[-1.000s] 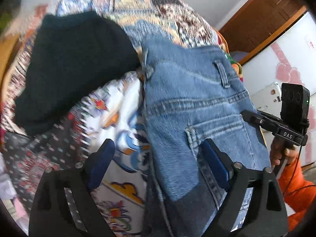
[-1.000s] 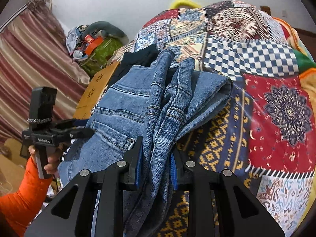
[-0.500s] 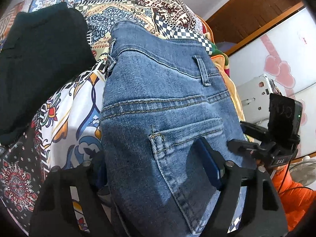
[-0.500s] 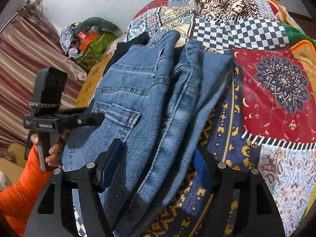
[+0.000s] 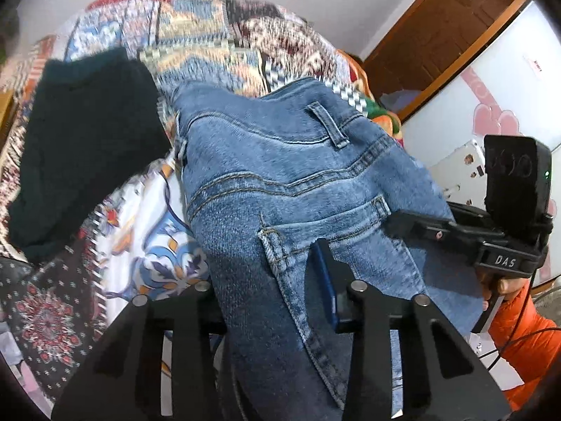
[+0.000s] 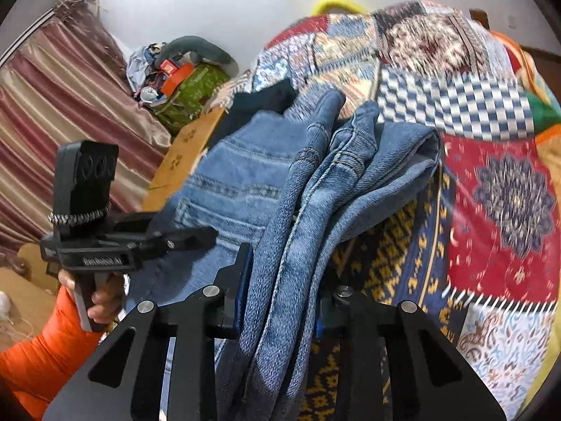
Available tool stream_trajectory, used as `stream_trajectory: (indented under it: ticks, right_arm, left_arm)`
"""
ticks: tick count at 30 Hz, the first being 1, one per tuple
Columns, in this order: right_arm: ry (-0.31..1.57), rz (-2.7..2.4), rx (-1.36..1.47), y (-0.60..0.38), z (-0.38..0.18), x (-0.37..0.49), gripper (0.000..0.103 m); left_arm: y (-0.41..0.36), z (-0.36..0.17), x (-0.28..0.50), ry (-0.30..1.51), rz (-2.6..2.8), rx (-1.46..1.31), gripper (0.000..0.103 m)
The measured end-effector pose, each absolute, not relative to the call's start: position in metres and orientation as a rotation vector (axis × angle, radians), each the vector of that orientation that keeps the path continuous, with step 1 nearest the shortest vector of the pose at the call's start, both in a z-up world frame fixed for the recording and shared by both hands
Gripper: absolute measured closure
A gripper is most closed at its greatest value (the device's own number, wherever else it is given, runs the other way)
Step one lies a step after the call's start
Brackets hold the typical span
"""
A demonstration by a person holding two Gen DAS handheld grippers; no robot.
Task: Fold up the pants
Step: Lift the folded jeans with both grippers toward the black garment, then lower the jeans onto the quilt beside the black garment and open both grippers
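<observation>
Blue jeans (image 5: 280, 182) lie folded on a patchwork bedspread (image 5: 217, 35), back pocket and waistband up. My left gripper (image 5: 270, 280) is shut on the near edge of the jeans; denim fills the gap between its jaws. In the right wrist view the jeans (image 6: 315, 193) show as bunched, stacked layers. My right gripper (image 6: 284, 287) is shut on that bunched edge. Each gripper shows in the other's view: the right gripper (image 5: 455, 235) at the jeans' right side, the left gripper (image 6: 140, 242) at their left side.
A dark folded garment (image 5: 84, 140) lies on the bedspread left of the jeans. A wooden door (image 5: 455, 28) and white appliance (image 5: 508, 87) stand to the right. A striped curtain (image 6: 63, 122) and a pile of clutter (image 6: 182, 77) are by the wall.
Both grippers were open half a second ago and have closed on the jeans' near edge. The left view has tilted back, showing more bedspread.
</observation>
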State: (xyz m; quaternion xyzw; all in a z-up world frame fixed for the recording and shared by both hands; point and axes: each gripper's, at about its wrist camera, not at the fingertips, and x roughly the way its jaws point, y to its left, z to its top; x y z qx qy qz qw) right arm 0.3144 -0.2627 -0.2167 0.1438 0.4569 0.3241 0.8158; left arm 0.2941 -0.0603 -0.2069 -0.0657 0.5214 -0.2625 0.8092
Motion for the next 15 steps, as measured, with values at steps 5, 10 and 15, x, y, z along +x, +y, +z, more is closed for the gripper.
stream_trajectory:
  ticks: [5,10,15]
  right_arm:
    - [0.885,0.729,0.242,-0.241,-0.179,0.321,0.078]
    - [0.796,0.782,0.181,-0.206,-0.144,0.339,0.078]
    - [0.732,0.837,0.129,-0.158,-0.123,0.377,0.078]
  left_arm:
    - [-0.033,-0.167,0.294,1.002,-0.517,-0.142,0.067]
    - [0.004,-0.122,0.306,0.886,-0.425,-0.106,0.067]
    - [0.052,-0.103,0.334,0.818,-0.322,-0.101,0.067]
